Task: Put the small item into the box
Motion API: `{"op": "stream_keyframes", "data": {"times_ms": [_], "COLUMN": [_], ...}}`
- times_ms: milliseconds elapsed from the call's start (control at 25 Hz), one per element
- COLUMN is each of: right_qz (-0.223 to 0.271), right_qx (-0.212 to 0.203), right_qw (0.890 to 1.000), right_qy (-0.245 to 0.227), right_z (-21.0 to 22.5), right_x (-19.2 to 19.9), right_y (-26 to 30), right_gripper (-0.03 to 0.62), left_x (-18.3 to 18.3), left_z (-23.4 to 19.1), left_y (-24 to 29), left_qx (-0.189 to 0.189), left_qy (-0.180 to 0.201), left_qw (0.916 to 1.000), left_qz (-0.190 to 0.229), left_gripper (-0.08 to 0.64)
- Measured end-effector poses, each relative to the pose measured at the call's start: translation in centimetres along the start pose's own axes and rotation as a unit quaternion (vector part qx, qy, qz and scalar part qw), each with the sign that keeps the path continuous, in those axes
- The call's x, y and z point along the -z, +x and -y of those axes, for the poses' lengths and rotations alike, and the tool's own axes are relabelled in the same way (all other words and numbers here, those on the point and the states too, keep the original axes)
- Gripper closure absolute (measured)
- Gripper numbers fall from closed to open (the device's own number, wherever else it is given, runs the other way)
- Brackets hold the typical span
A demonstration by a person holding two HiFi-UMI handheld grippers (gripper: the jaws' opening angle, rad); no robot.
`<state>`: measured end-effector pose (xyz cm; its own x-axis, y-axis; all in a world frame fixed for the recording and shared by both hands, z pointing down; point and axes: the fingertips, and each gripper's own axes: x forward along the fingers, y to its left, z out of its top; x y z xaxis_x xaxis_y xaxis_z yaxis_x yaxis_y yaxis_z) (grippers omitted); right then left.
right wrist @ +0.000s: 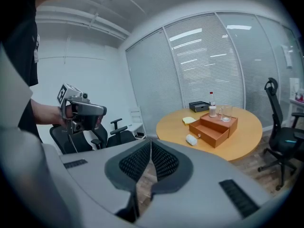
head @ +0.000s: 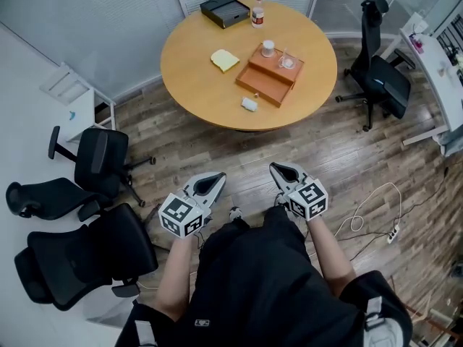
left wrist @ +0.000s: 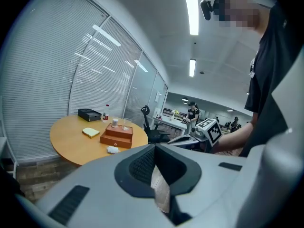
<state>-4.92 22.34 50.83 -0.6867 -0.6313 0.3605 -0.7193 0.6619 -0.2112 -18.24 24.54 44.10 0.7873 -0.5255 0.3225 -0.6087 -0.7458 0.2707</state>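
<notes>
The small white item [head: 249, 104] lies on the round wooden table [head: 195, 85], just in front of the orange-brown box [head: 269, 74], whose lower drawer is pulled out. Both grippers are held over the wood floor, well short of the table and in front of the person's body. My left gripper [head: 214, 179] is shut with nothing in it, and so is my right gripper [head: 280, 170]. In the left gripper view the closed jaws [left wrist: 154, 150] point toward the box [left wrist: 117, 136] and item [left wrist: 112, 149]. In the right gripper view the jaws [right wrist: 150, 146] face the box [right wrist: 213, 127] and item [right wrist: 191, 139].
On the table are a yellow block [head: 225, 60], a black case [head: 225, 10], a bottle [head: 257, 11], and a jar [head: 268, 48] and glass [head: 287, 61] on the box. Black office chairs [head: 79, 223] stand at left, another chair [head: 380, 71] at right. A power strip and cable [head: 391, 233] lie on the floor.
</notes>
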Motion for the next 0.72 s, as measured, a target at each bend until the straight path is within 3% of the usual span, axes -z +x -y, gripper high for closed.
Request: {"op": "stream_keyframes", "data": {"times_ms": [720], "right_qz": [-0.011], "right_qx": [-0.052], "right_qw": [0.998], "right_qy": [-0.023], "right_z": [12.9], "right_x": [-0.5], "right_y": [-5.5], "right_gripper": [0.586], "left_x": [-2.7], "left_z": [5.3], "left_y": [12.5], "left_qx": [-0.056], "left_qy": [-0.016], "left_qw": [0.9981], "left_qz": [0.017], "left_gripper": [0.554]}}
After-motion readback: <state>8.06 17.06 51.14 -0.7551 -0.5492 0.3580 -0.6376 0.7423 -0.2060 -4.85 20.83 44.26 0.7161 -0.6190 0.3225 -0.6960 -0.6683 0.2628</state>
